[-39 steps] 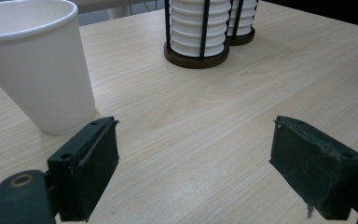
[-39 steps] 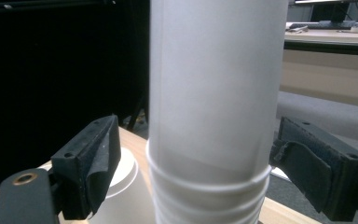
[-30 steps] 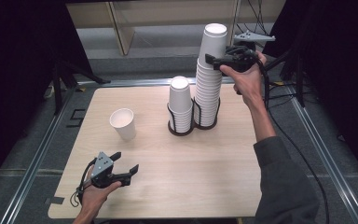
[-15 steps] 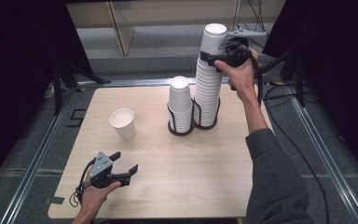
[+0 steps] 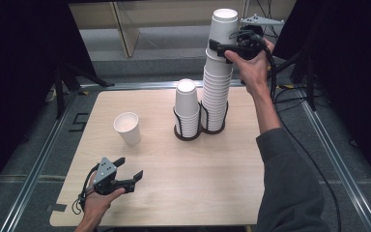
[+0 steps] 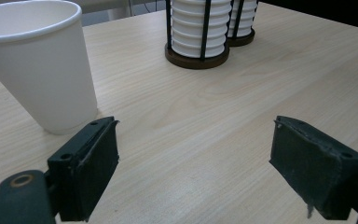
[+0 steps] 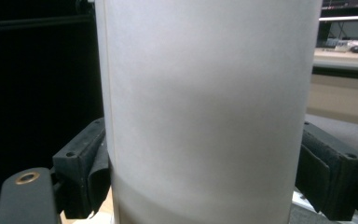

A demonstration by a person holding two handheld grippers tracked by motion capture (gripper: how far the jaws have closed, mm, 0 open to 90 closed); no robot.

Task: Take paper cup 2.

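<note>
The left gripper (image 5: 125, 175) rests idle, jaws spread, near the lone cup (image 5: 127, 128). Rightward, the right gripper (image 5: 221, 48) straddles the top cup (image 5: 222, 26) of the tall stack (image 5: 216, 94); whether it pinches, I cannot tell. A crooked pull could topple that stack.

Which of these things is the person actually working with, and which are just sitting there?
In use:
right gripper
top cup of the tall stack

Idle:
left gripper, open
single cup
short stack
table
</note>
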